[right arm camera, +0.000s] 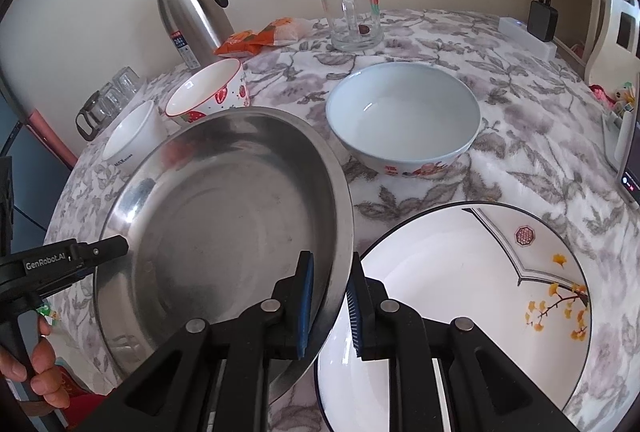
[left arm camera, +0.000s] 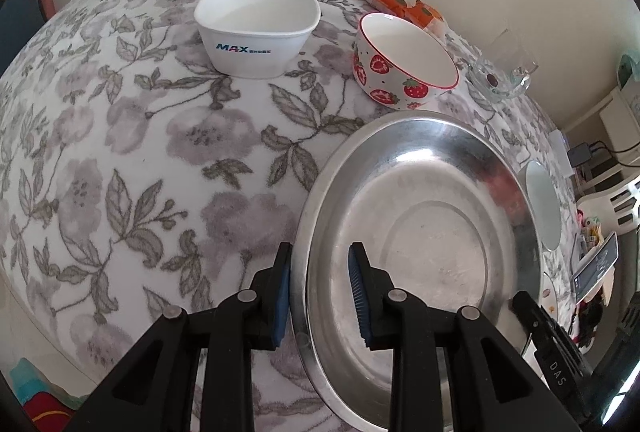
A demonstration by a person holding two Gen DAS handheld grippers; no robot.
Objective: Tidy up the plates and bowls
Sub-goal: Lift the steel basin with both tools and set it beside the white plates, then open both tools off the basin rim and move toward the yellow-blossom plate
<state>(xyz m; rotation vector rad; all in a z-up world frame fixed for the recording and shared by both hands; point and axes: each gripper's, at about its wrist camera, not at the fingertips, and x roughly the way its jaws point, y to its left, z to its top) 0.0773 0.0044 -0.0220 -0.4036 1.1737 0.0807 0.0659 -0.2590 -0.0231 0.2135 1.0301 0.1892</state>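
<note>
Left gripper (left arm camera: 320,296): jaws astride the steel plate (left arm camera: 420,232) rim, not yet clenched.
Right gripper (right arm camera: 330,306): jaws straddle the opposite rim, gaps showing either side.
Steel plate: tilted, overlapping the painted plate (right arm camera: 460,296).
Progress: barely begun, I judge; white bowl (left arm camera: 256,28), strawberry bowl (left arm camera: 404,60), blue bowl (right arm camera: 404,116) unstacked.
Bench (left arm camera: 140,152): floral cloth; flask (right arm camera: 192,16), mug (right arm camera: 354,12) behind, cream wall.

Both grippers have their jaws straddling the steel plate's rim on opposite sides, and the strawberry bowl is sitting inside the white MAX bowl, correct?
Not quite. The strawberry bowl is not inside the white MAX bowl; it stands beside it on the tablecloth, apart, as the left wrist view shows. The rest holds: the left gripper and the right gripper each have their jaws straddling the steel plate rim on opposite sides.
</note>
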